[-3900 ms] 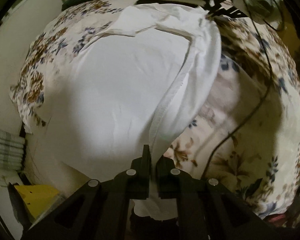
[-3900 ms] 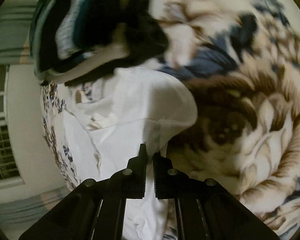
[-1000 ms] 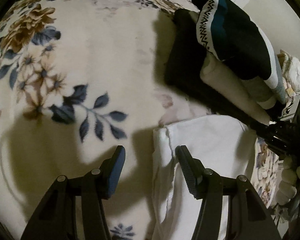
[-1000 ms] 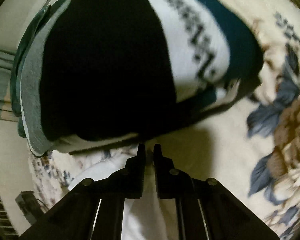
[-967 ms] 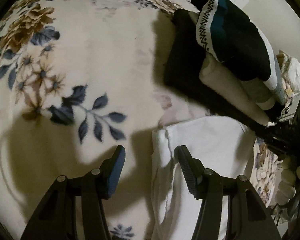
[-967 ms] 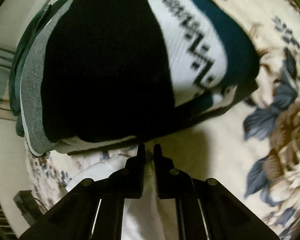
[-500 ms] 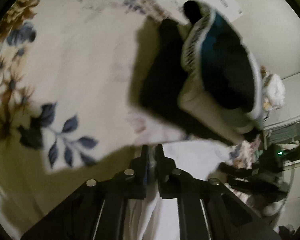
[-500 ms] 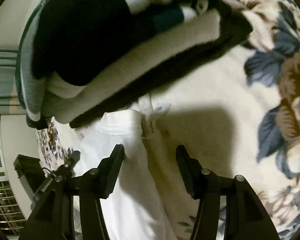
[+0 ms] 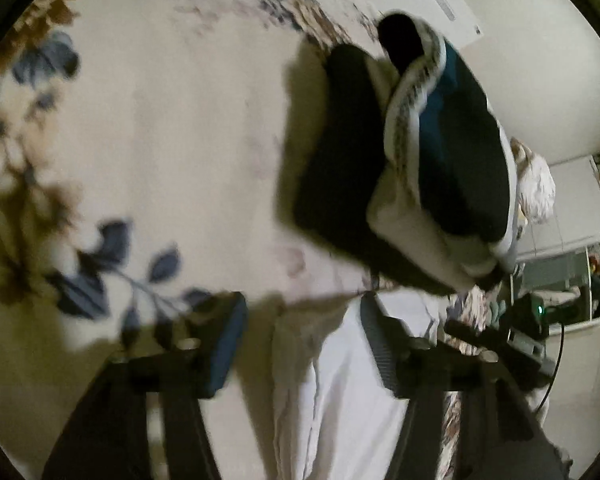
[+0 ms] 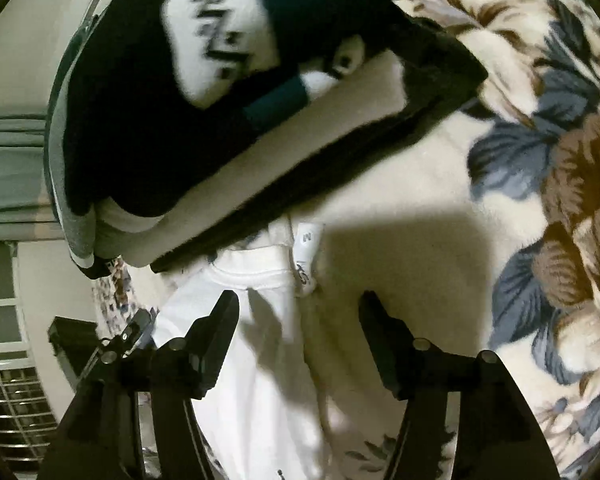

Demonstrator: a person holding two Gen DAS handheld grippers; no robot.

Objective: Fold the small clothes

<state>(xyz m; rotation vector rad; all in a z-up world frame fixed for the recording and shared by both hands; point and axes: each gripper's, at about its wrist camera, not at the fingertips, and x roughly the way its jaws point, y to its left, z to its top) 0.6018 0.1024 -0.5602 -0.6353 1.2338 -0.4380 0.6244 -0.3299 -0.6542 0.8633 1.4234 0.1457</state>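
Hand-held grippers (image 9: 302,340) (image 10: 296,328) spread over white garment (image 10: 260,360)

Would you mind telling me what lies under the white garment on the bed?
The white garment lies flat on the floral blanket, which shows around it. Its far edge reaches the stack of folded clothes; whether it tucks beneath them is hidden.

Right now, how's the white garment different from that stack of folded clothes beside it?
The white garment is one plain white piece lying low under both open grippers; the stack of folded clothes is several mostly dark layers, black, teal and grey, piled higher, with a patterned white band. Both rest on the floral blanket.
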